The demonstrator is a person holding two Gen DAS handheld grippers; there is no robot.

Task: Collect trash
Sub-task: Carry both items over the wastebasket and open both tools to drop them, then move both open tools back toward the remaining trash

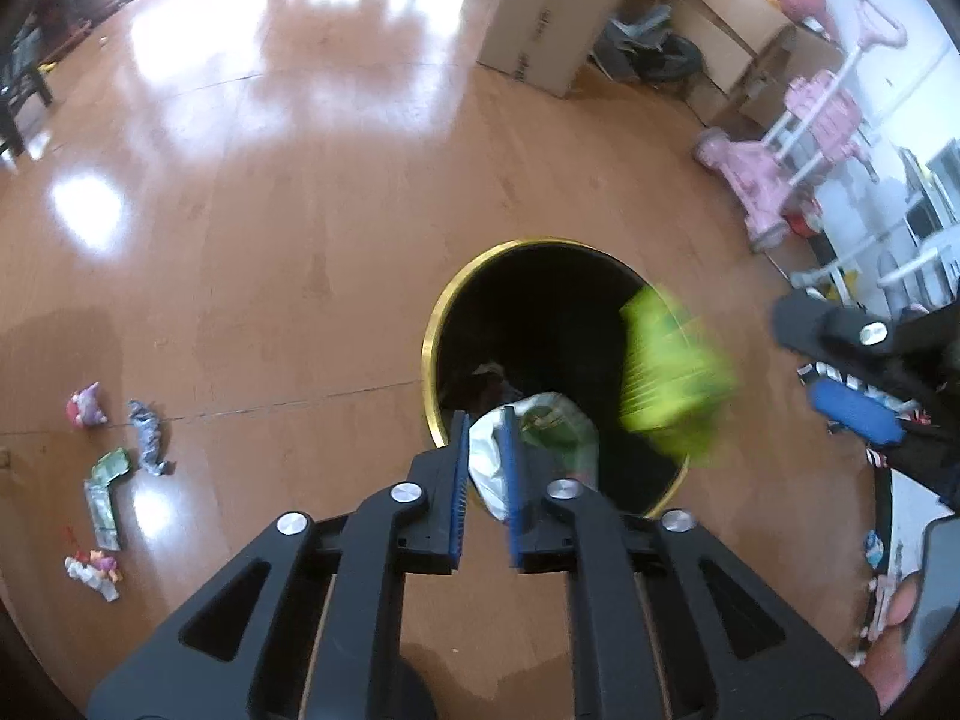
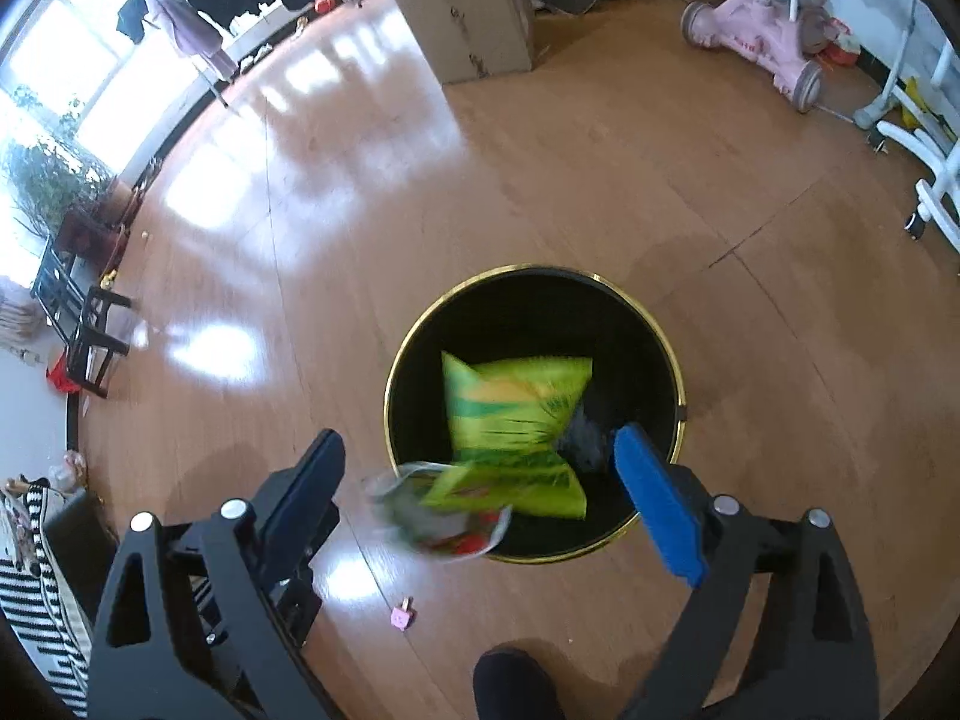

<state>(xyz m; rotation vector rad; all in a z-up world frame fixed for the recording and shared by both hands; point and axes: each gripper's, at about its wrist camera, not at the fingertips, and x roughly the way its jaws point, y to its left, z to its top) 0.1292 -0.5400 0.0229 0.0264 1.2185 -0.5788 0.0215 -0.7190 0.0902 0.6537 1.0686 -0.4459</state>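
A black trash bin with a gold rim (image 1: pixel 427 354) (image 2: pixel 393 360) stands on the wooden floor. My left gripper (image 1: pixel 485 420) is shut on a crumpled white and green wrapper (image 1: pixel 540 438) held over the bin's near edge. My right gripper (image 2: pixel 480 468) is open above the bin. A yellow-green snack bag (image 2: pixel 516 414) is blurred in mid-air between its fingers, over the bin mouth. It also shows in the left wrist view (image 1: pixel 675 378). A second blurred clear wrapper (image 2: pixel 438 510) is just below it at the rim. The right gripper shows at the right of the left view (image 1: pixel 840 372).
Several pieces of trash lie on the floor at the left (image 1: pixel 108 468). A small pink piece (image 2: pixel 401 617) lies near my foot. Cardboard boxes (image 1: pixel 549 18) (image 2: pixel 462 12) and a pink toy cart (image 1: pixel 798 144) (image 2: pixel 762 30) stand at the back. A black chair (image 2: pixel 78 318) stands at the left.
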